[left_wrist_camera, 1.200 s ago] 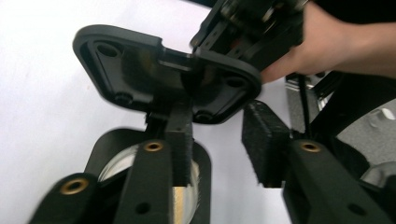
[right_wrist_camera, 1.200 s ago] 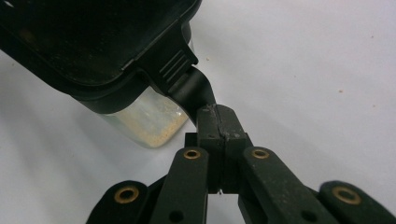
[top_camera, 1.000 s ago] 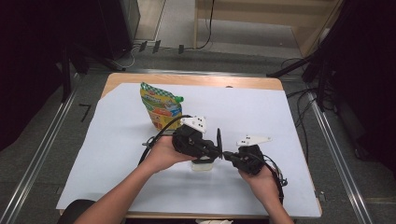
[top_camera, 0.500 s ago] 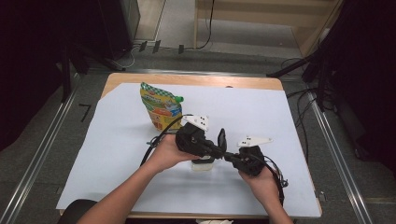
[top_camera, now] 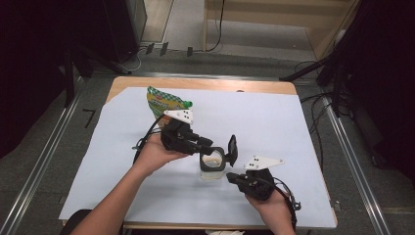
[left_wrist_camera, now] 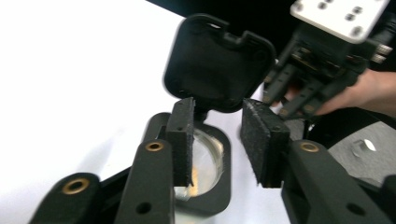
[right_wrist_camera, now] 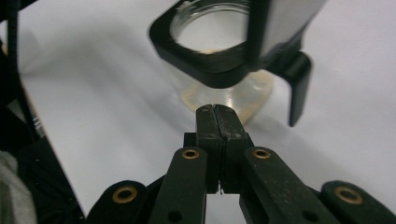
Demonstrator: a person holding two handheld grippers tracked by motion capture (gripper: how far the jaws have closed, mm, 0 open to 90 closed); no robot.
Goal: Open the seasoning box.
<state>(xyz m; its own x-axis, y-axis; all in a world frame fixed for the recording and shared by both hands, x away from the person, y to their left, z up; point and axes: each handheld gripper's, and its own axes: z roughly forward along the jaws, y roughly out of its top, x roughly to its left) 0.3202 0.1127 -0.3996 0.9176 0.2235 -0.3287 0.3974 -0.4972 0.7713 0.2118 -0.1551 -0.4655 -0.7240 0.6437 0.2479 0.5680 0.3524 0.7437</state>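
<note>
A: What's the setting?
B: A white sheet [top_camera: 293, 127] covers a wooden table, dark room around, a snack bag [top_camera: 164, 102] upper left.

A: And the hands?
B: At centre, the left gripper [top_camera: 215, 152] reaches over the clear jar [top_camera: 212, 166], jaws just opening beside its raised black lid [top_camera: 231, 148], nothing pinched. Lower right, the right gripper [top_camera: 232, 178] is pressed together, empty.

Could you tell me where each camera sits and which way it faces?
High view: above the person's side, looking down on the white-covered table; both forearms, left gripper, right gripper.
Left gripper view: rides the left gripper, faces the clear plastic container with black flip lid; its parted pads.
Right gripper view: rides the right gripper, jaws together.
All share the container.
</note>
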